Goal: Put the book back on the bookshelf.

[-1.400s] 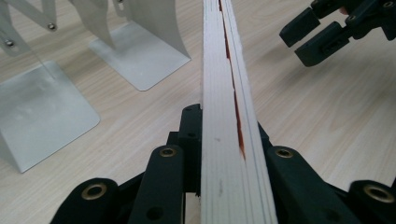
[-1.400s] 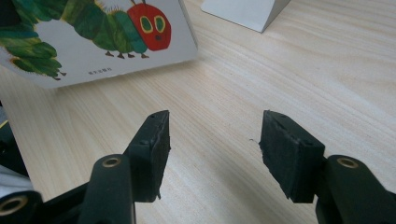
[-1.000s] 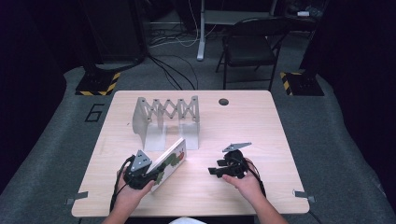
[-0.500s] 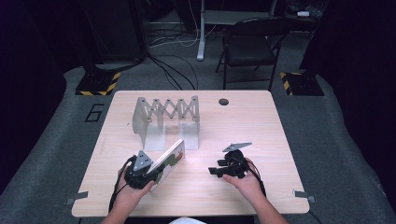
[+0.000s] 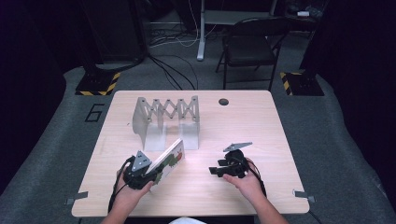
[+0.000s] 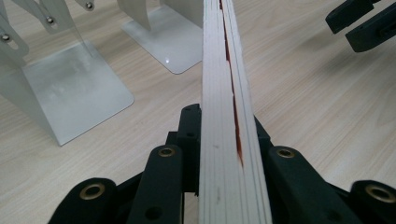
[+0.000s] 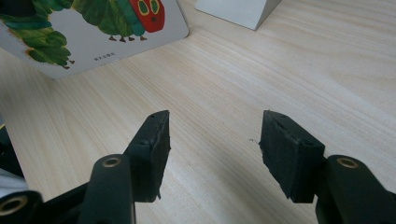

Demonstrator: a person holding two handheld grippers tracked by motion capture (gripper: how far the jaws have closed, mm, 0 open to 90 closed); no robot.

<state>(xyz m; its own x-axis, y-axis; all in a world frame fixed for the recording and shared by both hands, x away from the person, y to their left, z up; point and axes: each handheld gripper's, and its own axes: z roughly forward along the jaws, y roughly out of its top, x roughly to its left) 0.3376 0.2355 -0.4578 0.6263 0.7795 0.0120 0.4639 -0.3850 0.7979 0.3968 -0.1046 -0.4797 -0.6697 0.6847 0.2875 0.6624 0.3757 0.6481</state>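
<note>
At seven o'clock on the table [image 5: 261,121], left gripper [image 5: 140,173] clamps the board book [image 5: 169,159] on edge; expanding rack [image 5: 164,116] at eleven o'clock, slots bare; right gripper [image 5: 219,170] at five o'clock, jaws apart, holding nothing.

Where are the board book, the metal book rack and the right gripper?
board book [image 5: 171,157], high view, on its cover.
metal book rack [image 5: 166,110], high view, on its scissor lattice.
right gripper [image 7: 214,144], right gripper view, between its open jaws.
</note>
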